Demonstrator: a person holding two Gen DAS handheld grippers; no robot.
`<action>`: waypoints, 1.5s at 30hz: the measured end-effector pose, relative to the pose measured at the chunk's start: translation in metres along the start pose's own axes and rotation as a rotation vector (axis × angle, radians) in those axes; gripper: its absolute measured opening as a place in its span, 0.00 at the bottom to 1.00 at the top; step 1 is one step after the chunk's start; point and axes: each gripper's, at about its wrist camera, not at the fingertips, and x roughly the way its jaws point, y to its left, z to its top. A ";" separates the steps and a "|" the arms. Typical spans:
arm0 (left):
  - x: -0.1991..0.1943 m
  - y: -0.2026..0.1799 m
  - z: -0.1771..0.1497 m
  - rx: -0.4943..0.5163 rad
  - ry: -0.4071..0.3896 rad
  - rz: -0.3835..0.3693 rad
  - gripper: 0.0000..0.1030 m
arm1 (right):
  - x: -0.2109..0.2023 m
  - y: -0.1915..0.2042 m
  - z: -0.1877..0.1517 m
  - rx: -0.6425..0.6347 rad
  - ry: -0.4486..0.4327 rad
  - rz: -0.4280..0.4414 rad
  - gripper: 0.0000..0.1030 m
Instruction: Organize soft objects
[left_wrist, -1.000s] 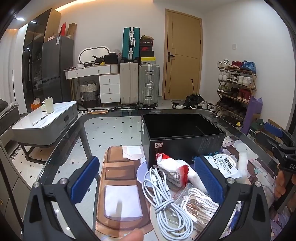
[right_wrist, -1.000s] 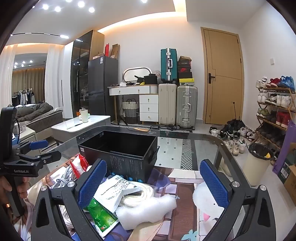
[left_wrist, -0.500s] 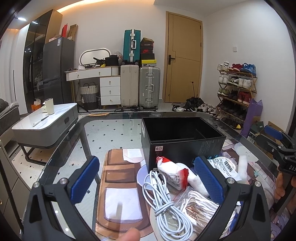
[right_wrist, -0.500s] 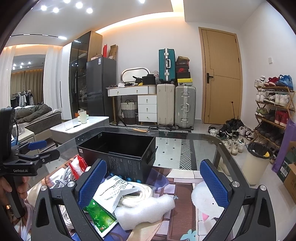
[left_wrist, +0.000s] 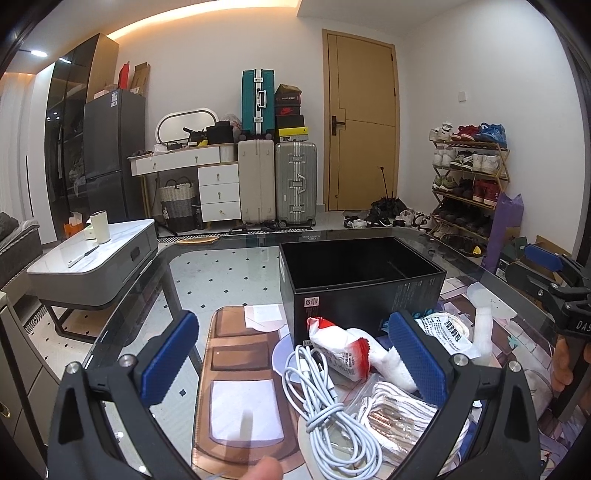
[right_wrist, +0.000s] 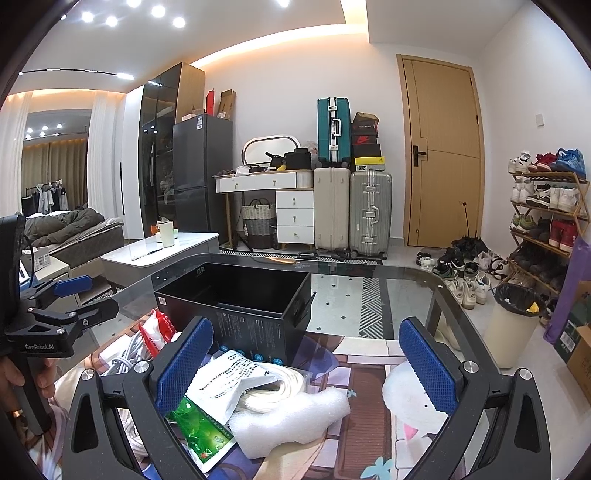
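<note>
An open black box (left_wrist: 354, 273) stands on the glass table; it also shows in the right wrist view (right_wrist: 236, 299). In front of it lies a pile of soft things: a white cable (left_wrist: 325, 406), a red-and-white packet (left_wrist: 340, 350), a bag of white cord (left_wrist: 399, 410), a printed white pouch (right_wrist: 229, 384), a green packet (right_wrist: 199, 432) and a white foam sheet (right_wrist: 291, 417). My left gripper (left_wrist: 291, 358) is open and empty above the cable. My right gripper (right_wrist: 303, 365) is open and empty above the pouch and foam.
The glass table (right_wrist: 369, 295) carries a printed mat (left_wrist: 236, 387). Behind it are a white coffee table (left_wrist: 96, 258), suitcases (left_wrist: 277, 181), a door (left_wrist: 362, 129), a shoe rack (right_wrist: 546, 210) and a bin (right_wrist: 513, 325).
Both views have tilted slightly upward and backward; the objects sit a little lower in frame. Both grippers stay open and nothing on the table has moved.
</note>
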 end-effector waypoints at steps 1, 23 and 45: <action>0.000 0.000 0.000 0.000 0.000 -0.001 1.00 | 0.000 0.000 0.000 0.001 -0.001 0.000 1.00; 0.003 0.003 0.000 -0.020 0.007 -0.005 1.00 | -0.001 0.000 0.000 0.001 -0.002 0.000 1.00; 0.003 0.004 -0.001 -0.021 0.012 -0.009 1.00 | -0.002 -0.001 -0.001 0.000 -0.002 0.001 1.00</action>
